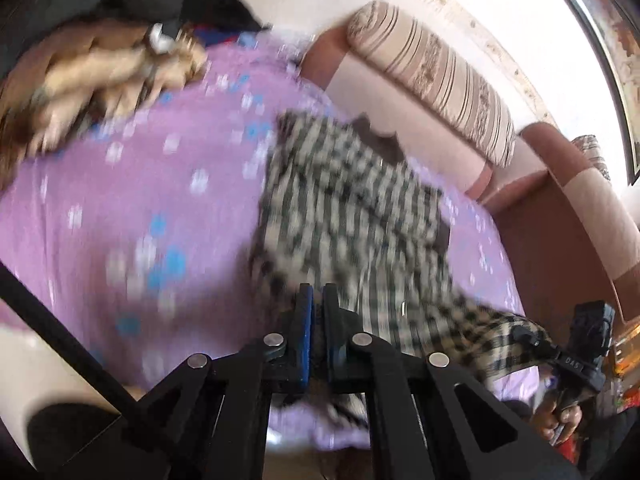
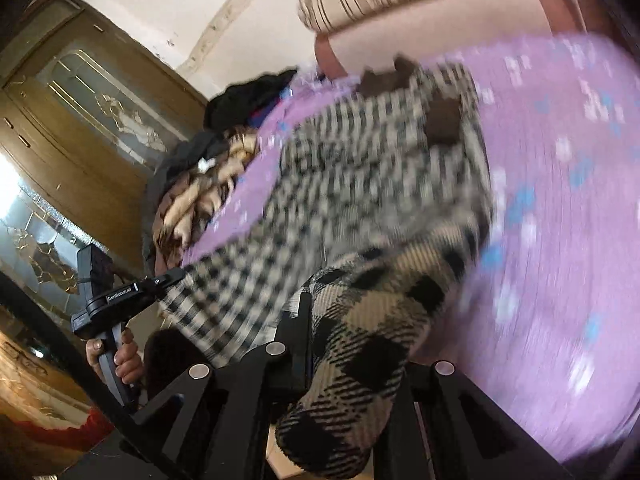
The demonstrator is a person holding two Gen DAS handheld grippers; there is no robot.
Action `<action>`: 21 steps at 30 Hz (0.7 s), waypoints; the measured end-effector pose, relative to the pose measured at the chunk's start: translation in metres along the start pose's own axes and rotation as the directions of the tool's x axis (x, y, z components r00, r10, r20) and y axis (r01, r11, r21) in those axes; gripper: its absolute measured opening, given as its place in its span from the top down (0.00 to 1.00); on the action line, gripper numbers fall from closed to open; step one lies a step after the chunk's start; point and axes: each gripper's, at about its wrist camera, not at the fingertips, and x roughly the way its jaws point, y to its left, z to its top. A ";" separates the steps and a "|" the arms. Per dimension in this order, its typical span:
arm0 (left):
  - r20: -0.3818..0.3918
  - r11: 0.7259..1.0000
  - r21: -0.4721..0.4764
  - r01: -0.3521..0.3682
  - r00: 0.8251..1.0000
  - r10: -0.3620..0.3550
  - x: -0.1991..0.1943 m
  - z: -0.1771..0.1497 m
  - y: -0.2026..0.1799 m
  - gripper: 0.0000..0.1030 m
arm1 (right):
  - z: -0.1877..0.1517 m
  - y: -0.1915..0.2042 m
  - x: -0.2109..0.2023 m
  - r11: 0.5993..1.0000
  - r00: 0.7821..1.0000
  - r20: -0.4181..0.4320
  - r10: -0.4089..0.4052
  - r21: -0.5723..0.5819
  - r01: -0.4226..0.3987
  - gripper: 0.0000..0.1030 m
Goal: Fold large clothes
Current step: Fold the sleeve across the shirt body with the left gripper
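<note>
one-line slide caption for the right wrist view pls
Right gripper shut on a checked garment, lifted off the purple bedspread alongside the left gripper.

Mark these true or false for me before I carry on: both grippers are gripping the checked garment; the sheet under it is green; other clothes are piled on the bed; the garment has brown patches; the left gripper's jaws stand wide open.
1. Both grippers grip the checked garment: true. The left gripper and right gripper are each shut on its cloth.
2. The bedsheet is green: false, it is purple with blue and white spots.
3. Other clothes are piled on the bed: true, the clothes pile lies beyond it.
4. It has brown patches: true.
5. Left jaws wide open: false, closed.
</note>
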 end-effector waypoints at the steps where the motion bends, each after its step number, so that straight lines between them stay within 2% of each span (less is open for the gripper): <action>1: 0.021 1.000 0.015 -0.013 1.000 0.013 0.002 0.013 -0.004 0.99 | 0.017 0.002 0.000 1.000 1.000 0.019 -0.014 -0.016 0.015 0.92; 3: 0.053 0.999 0.031 -0.037 0.998 0.036 0.012 0.047 -0.011 0.99 | 0.052 0.004 0.004 0.998 0.997 0.054 -0.053 -0.036 0.055 0.92; 6: 0.054 0.997 0.017 -0.081 0.995 0.080 0.048 0.106 -0.018 0.99 | 0.105 -0.007 0.022 0.994 0.990 0.088 -0.109 -0.012 0.110 0.92; 8: 0.057 0.993 0.022 -0.120 0.991 0.118 0.069 0.128 -0.021 0.99 | 0.141 -0.020 0.041 0.985 0.980 0.097 -0.174 0.003 0.174 0.92; 10: 0.040 0.992 0.016 -0.126 0.991 0.125 0.085 0.138 -0.020 0.98 | 0.162 -0.031 0.059 0.969 0.964 0.102 -0.246 0.005 0.246 0.92; 12: 0.014 0.997 0.008 -0.078 0.997 0.078 0.091 0.133 -0.018 0.92 | 0.177 -0.043 0.080 0.952 0.948 0.091 -0.305 0.034 0.303 0.92; 14: -0.007 0.997 0.020 -0.072 0.997 0.072 0.092 0.120 -0.017 0.62 | 0.179 -0.058 0.092 0.955 0.953 0.071 -0.293 0.075 0.288 0.92; 15: -0.016 0.996 0.034 -0.080 0.997 0.081 0.091 0.111 -0.016 0.55 | 0.178 -0.060 0.094 0.957 0.956 0.067 -0.286 0.079 0.281 0.92; 16: -0.021 0.995 0.050 -0.085 0.996 0.086 0.089 0.100 -0.017 0.50 | 0.175 -0.061 0.096 0.957 0.956 0.064 -0.285 0.073 0.280 0.92; 18: -0.034 0.994 0.084 -0.073 0.997 0.076 0.083 0.077 -0.019 0.47 | 0.168 -0.060 0.098 0.955 0.953 0.061 -0.297 0.047 0.294 0.92; 20: -0.057 0.991 0.120 -0.053 0.997 0.061 0.075 0.051 -0.024 0.36 | 0.160 -0.058 0.096 0.951 0.950 0.056 -0.308 0.026 0.307 0.91; 21: -0.060 0.991 0.131 -0.040 0.997 0.049 0.071 0.039 -0.027 0.34 | 0.157 -0.058 0.095 0.950 0.948 0.054 -0.313 0.021 0.312 0.91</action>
